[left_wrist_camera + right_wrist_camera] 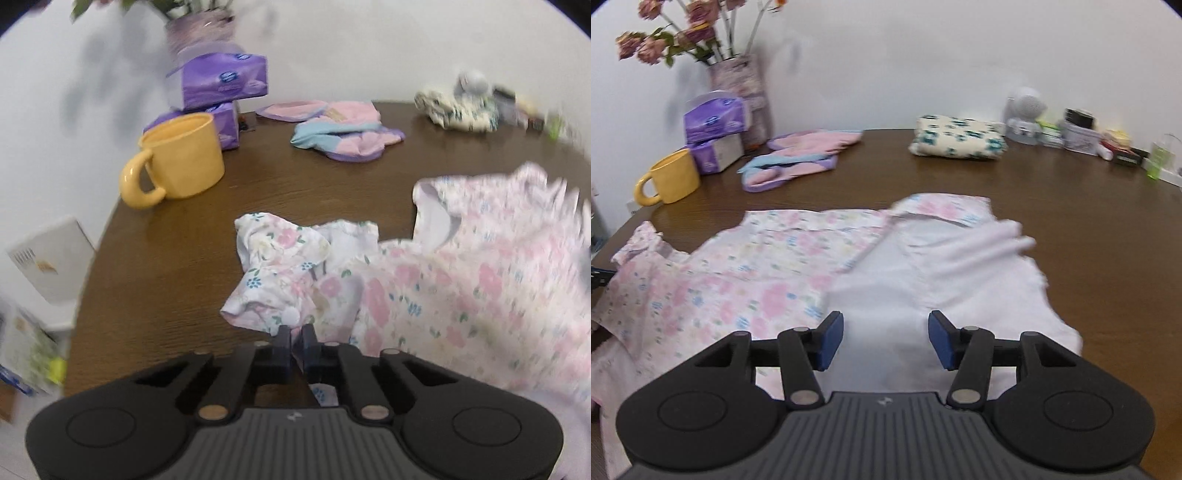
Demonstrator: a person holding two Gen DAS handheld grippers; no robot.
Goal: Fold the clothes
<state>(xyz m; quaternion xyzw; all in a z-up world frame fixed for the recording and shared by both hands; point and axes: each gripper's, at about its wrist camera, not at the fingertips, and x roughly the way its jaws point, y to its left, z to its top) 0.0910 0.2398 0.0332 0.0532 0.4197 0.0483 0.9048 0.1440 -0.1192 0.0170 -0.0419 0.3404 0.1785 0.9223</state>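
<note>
A pink floral garment lies spread on the brown round table, with one crumpled sleeve toward the table's middle. My left gripper is shut on a fold of the floral fabric at its near edge; cloth shows between the fingers. In the right wrist view the same garment lies with a flap turned back, so its plain white inside faces up. My right gripper hovers open over that white part, with nothing pinched between its blue pads.
A yellow mug and stacked purple tissue packs stand at the far left by a flower vase. A pastel pink-and-blue garment and a folded cream floral cloth lie at the back. Small items line the back right edge.
</note>
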